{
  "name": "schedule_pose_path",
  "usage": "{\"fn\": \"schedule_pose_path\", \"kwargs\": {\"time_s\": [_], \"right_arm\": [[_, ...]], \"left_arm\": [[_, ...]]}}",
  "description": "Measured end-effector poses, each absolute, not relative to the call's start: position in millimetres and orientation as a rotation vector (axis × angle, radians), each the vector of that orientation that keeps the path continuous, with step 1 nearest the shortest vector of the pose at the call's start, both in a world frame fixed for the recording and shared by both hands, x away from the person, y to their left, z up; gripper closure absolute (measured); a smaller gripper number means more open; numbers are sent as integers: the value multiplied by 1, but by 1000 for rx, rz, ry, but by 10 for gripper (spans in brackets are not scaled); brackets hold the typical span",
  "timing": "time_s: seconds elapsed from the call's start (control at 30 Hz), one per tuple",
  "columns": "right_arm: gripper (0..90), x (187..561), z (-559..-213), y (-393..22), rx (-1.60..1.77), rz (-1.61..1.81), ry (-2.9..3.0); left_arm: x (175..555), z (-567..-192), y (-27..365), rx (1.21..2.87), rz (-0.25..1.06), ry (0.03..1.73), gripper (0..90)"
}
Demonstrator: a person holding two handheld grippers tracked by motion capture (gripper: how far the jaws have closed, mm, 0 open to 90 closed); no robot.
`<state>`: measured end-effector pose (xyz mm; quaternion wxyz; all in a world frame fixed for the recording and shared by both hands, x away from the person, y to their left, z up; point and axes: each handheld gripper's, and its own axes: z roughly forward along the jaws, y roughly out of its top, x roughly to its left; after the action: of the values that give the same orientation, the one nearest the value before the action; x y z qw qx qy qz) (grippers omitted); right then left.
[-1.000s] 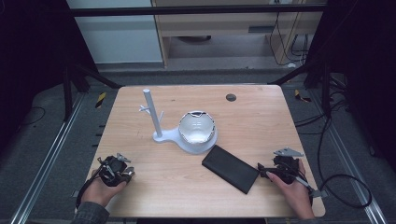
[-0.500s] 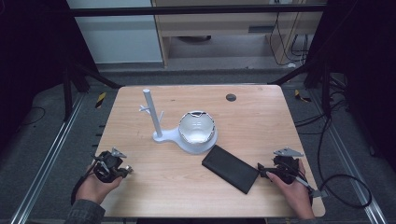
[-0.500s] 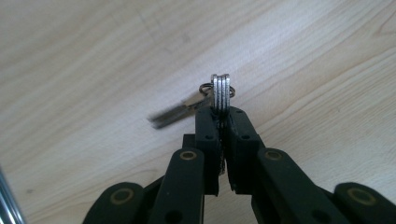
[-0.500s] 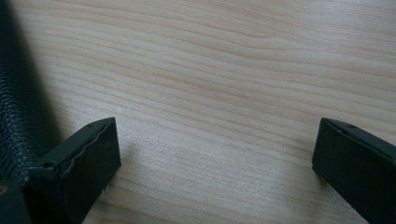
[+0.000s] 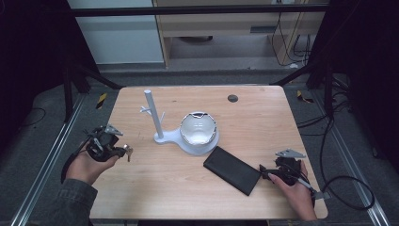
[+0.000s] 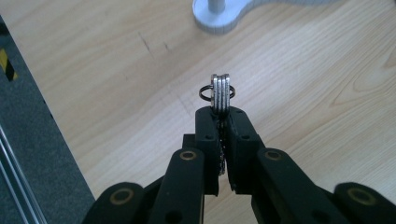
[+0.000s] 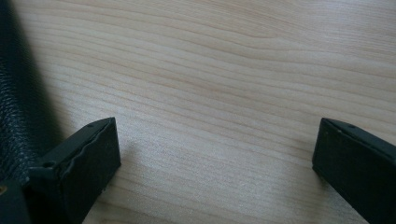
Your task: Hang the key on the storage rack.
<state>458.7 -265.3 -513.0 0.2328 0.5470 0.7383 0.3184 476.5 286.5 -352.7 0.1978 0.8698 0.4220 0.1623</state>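
The left gripper clamps a bunch of silver metal keys on a dark ring, off the table at nine o'clock. Hanging them on the white pegged stand remains. The right gripper gapes wide, empty, at four o'clock.

Left gripper has risen off the table – drifted toward its left edge – keys clamped in jaws.

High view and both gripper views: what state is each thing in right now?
Left gripper: shut on the keys, held above the table.
Keys: clamped on edge, ring poking out.
Right gripper: open, nothing between the jaws, low over the table.
Black wallet: closed, lying flat.
White stand: upright, its pegs bare.
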Motion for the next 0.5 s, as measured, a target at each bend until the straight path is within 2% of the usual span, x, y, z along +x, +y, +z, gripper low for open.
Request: {"fn": "schedule_pose_path", "kwargs": {"time_s": [0.5], "right_arm": [[9, 459, -513, -266, 1489, 871, 2039]], "left_arm": [[498, -292, 276, 2436, 519, 1161, 843]]}}
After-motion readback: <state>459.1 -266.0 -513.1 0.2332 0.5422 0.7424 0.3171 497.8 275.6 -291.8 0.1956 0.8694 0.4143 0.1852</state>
